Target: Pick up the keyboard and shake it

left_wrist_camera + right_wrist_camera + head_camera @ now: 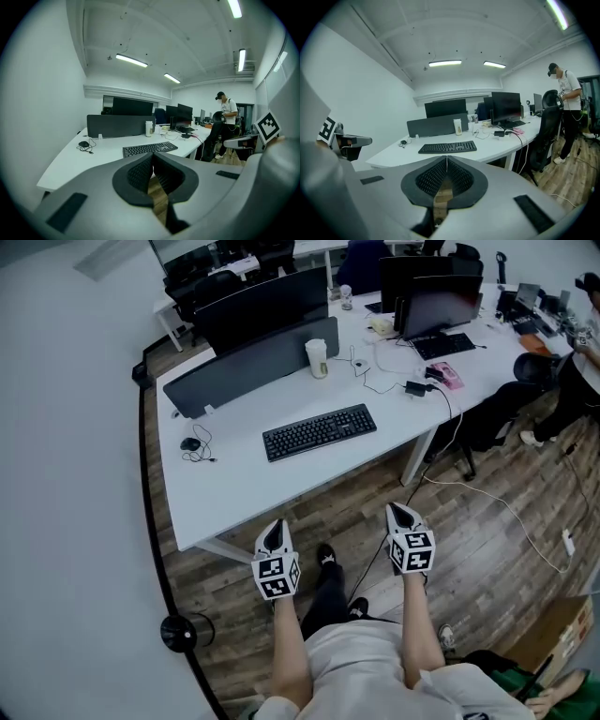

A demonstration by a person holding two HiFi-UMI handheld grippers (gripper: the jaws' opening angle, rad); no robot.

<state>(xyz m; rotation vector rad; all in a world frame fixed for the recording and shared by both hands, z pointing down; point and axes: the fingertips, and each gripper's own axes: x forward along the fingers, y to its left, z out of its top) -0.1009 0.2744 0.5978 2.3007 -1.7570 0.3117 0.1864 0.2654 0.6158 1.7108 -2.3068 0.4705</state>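
On the white table, the black keyboard lies well ahead of my left tongs and right tongs, both clenched empty; I'd open them, taking opposite ends.

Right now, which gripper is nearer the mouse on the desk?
Left. The left gripper hangs short of the desk, down-right of the mouse in the head view; the right gripper sits much farther right, also off the desk.
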